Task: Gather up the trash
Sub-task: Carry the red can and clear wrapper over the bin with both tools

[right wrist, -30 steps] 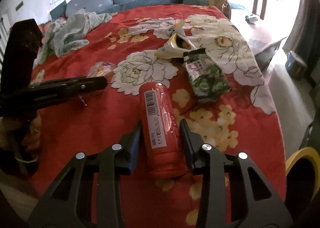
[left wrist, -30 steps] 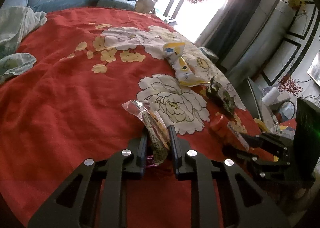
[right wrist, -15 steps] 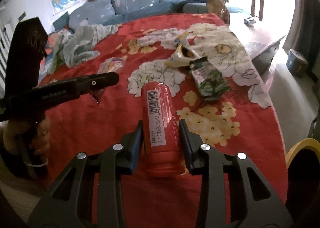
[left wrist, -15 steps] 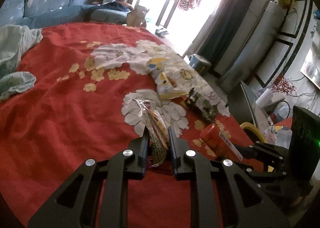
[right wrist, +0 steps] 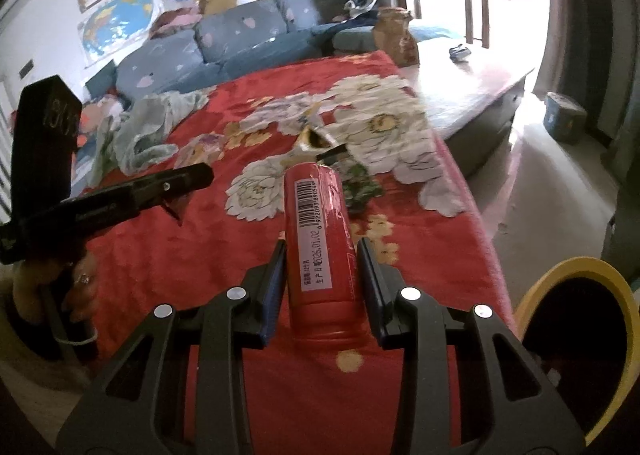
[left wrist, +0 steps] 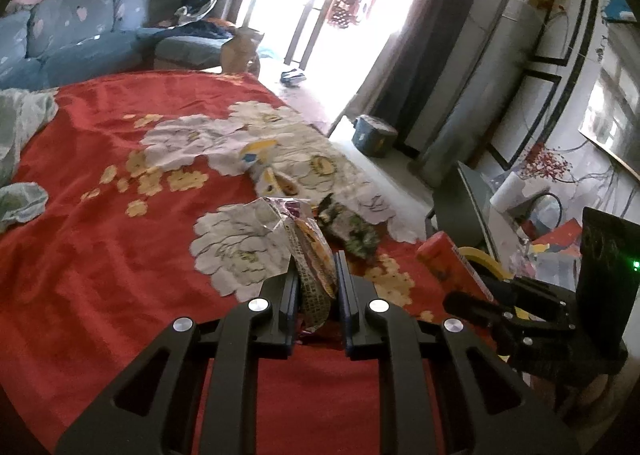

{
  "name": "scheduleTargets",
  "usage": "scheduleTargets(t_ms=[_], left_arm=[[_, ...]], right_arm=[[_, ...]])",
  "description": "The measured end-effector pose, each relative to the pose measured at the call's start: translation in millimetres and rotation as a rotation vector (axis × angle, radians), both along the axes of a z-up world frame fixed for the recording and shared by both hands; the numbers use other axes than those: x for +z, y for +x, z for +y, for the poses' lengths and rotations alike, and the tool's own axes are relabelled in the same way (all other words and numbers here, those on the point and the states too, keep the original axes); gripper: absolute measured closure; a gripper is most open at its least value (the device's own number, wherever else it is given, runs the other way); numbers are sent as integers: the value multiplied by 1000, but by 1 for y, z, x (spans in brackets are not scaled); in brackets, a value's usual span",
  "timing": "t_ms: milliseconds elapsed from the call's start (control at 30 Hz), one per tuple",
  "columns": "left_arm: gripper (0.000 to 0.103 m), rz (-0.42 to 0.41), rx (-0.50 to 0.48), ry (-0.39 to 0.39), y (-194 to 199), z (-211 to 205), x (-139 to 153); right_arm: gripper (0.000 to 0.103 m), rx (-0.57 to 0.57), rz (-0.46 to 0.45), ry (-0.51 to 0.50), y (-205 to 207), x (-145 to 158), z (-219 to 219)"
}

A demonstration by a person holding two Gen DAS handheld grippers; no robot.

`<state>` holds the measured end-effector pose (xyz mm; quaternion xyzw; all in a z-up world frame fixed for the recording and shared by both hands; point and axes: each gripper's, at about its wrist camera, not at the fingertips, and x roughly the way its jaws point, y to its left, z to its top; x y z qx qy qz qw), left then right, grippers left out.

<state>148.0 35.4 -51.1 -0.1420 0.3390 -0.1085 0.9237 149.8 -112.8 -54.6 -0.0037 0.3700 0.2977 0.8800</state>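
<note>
My left gripper (left wrist: 316, 267) is shut on a crinkly clear snack wrapper (left wrist: 310, 243) with yellow print, held above the red flowered bedspread (left wrist: 100, 255). My right gripper (right wrist: 322, 245) is shut on a red canister (right wrist: 316, 211) with a barcode label, also lifted clear of the spread. In the left wrist view the canister (left wrist: 440, 255) and the right gripper (left wrist: 480, 307) show at the right. On the spread lie a yellow-white wrapper (left wrist: 268, 171) and a dark green packet (left wrist: 356, 235). A yellow-rimmed bin (right wrist: 580, 275) stands low at the right.
A crumpled pale green cloth (right wrist: 148, 127) lies on the far left of the spread. A blue sofa (right wrist: 240, 35) runs behind it. A small grey-blue tub (left wrist: 374, 135) sits on the floor beyond the spread's right edge. A hand (right wrist: 76, 287) holds the left gripper.
Both grippers have risen with their loads. The wrapper and the red canister now hang higher over the spread, and the room beyond shows more.
</note>
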Motion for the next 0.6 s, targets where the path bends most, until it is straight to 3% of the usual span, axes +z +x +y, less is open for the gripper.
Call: scheduleTargets(t_ms=[600], left_arm=[[87, -28, -184, 40, 18, -80, 15]], right_arm=[[75, -229, -2, 43, 3, 6, -89]])
